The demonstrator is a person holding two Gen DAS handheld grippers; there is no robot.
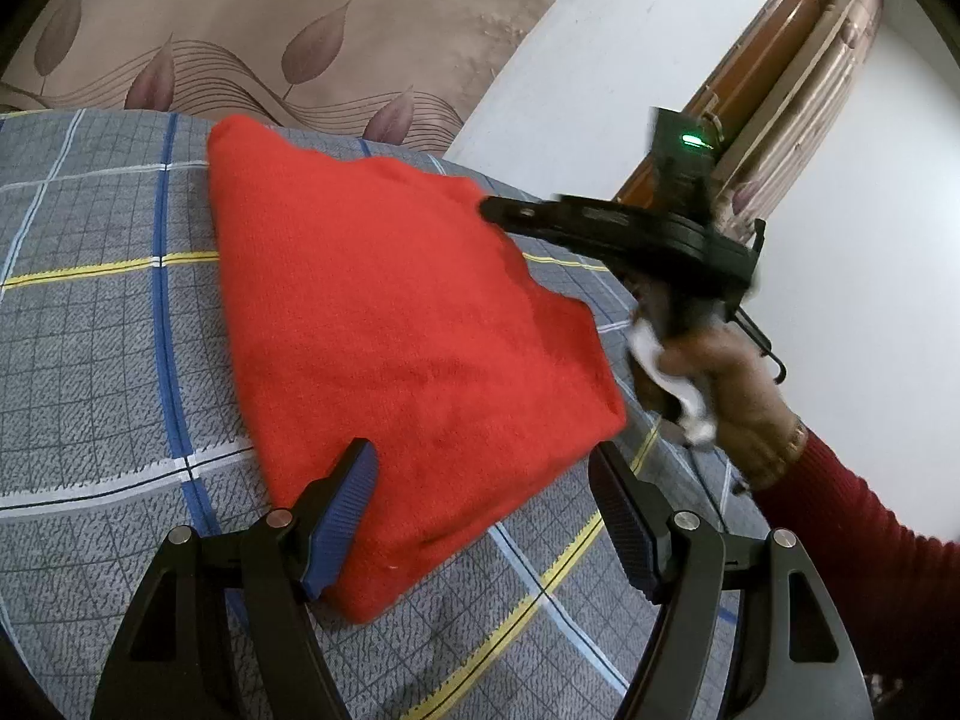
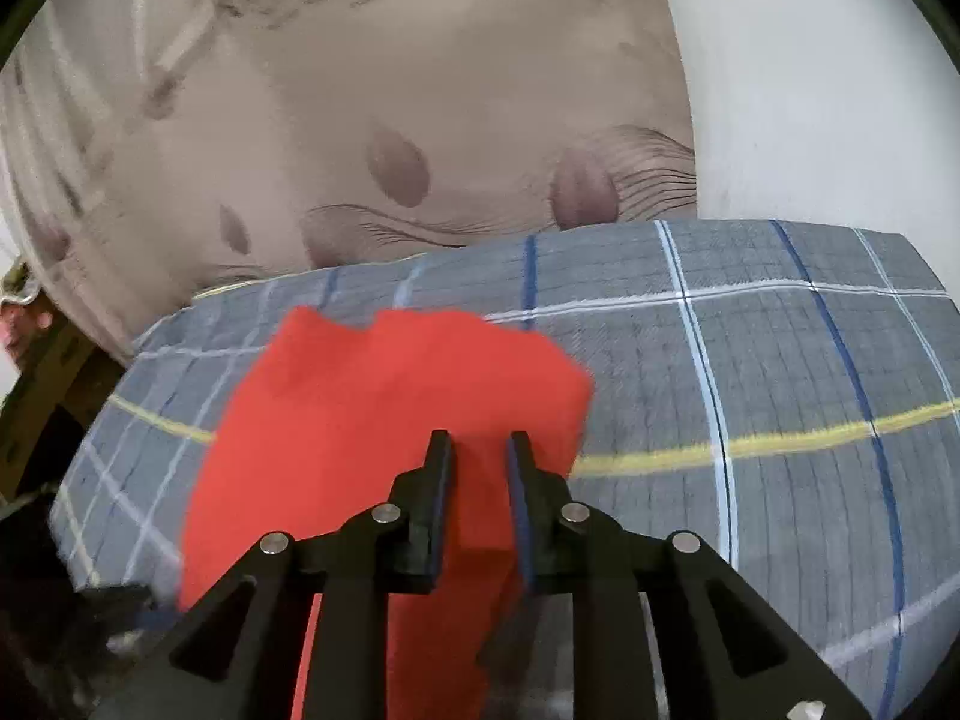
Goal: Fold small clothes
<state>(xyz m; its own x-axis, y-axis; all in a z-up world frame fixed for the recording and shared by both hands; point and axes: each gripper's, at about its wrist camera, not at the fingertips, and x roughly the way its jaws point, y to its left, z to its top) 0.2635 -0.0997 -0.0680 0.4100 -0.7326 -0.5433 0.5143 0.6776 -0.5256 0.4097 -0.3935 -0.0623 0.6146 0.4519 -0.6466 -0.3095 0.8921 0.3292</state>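
A folded red cloth [image 1: 390,330] lies on the grey plaid bed cover [image 1: 102,312]. My left gripper [image 1: 486,468] is open, its fingers astride the cloth's near corner, just above it. In the left wrist view my right gripper [image 1: 498,210] reaches in from the right at the cloth's far right edge, blurred. In the right wrist view the right gripper [image 2: 480,444] stands with jaws narrowly apart over the red cloth [image 2: 372,420], with a strip of red fabric between the fingers [image 2: 438,480]. I cannot tell if they pinch it.
The plaid cover [image 2: 780,420] spreads wide to the right in the right wrist view. A beige leaf-pattern curtain [image 1: 270,18] hangs behind the bed, a white wall [image 1: 600,60] and a wooden door frame [image 1: 768,42] to the right. The bed edge drops off at the left in the right wrist view.
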